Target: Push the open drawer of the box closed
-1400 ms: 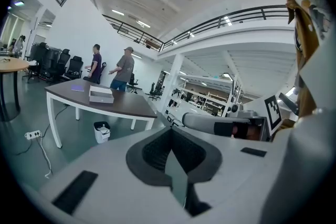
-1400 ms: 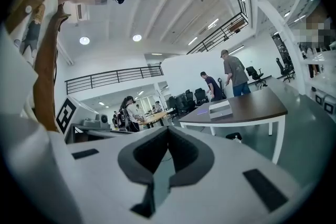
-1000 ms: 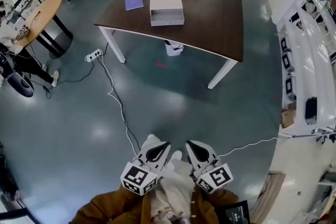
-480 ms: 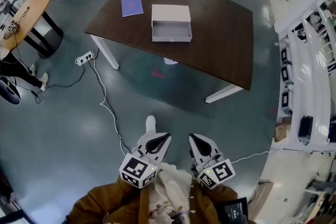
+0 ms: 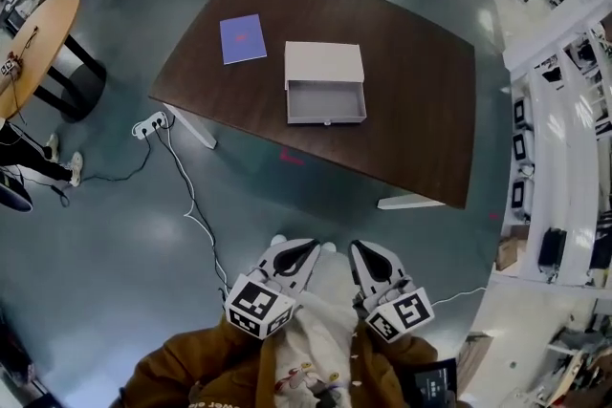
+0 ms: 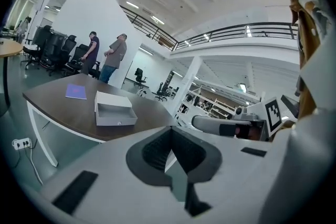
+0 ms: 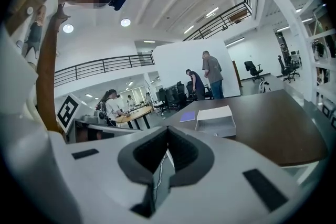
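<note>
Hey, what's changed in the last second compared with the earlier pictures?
The person has walked toward the table, so it and the box now sit closer to the left gripper and right gripper in the head view. Nothing was taken hold of or let go. Unchanged: both grippers shut, empty, side by side near the body; drawer open; booklet beside the box.

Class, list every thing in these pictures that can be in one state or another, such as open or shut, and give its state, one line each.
drawer: open, pulled out of the box toward the person, nothing visible inside
purple notebook: closed, lying flat on the table
left tool: shut, empty, short of the table
right tool: shut, empty, short of the table
</note>
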`<state>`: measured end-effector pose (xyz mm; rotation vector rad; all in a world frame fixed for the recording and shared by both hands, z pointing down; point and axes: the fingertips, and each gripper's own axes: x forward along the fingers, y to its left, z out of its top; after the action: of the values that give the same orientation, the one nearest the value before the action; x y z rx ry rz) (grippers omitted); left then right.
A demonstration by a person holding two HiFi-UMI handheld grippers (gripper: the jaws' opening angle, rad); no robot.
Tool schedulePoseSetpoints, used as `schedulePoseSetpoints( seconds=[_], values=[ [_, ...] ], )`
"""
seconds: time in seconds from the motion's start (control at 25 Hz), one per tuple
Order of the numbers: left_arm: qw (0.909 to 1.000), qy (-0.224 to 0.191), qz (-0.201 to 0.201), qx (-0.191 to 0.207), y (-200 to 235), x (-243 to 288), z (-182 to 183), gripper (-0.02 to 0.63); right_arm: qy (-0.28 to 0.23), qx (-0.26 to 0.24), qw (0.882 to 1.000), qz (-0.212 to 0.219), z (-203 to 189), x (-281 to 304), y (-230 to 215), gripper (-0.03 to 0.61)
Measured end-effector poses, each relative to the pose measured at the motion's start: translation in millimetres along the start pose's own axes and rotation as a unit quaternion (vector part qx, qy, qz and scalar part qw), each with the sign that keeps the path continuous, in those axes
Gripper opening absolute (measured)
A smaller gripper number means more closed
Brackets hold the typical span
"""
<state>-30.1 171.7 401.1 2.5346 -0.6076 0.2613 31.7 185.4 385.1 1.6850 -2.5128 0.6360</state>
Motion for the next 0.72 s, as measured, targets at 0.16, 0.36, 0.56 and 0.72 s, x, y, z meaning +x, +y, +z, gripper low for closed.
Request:
schedulePoseSetpoints(
  seconds=[0.16,0.36,0.56,0.72],
  values=[
    [0.9999,-0.006,0.012,0.001,24.8,30.3,19.2,0.005,0.001,-0.004,1.0,0.013,15.2,36.7,-32.7,0.002],
    [0.999,-0.009,0.045,0.005,51.5,79.2,45.0,0.006,-0.004,-0.01,0.999,0.037,37.4,70.5,-83.8,0.002],
    [0.9973,0.002,0.073,0.012,55.9,141.9,56.9,0.005,0.003,-0.028,0.997,0.065,49.8,87.4,-142.4,0.002],
    [0.9954,0.005,0.094,0.015,76.2,168.8,65.3,0.005,0.016,-0.033,0.996,0.085,52.7,114.0,-166.0,0.002]
  ],
)
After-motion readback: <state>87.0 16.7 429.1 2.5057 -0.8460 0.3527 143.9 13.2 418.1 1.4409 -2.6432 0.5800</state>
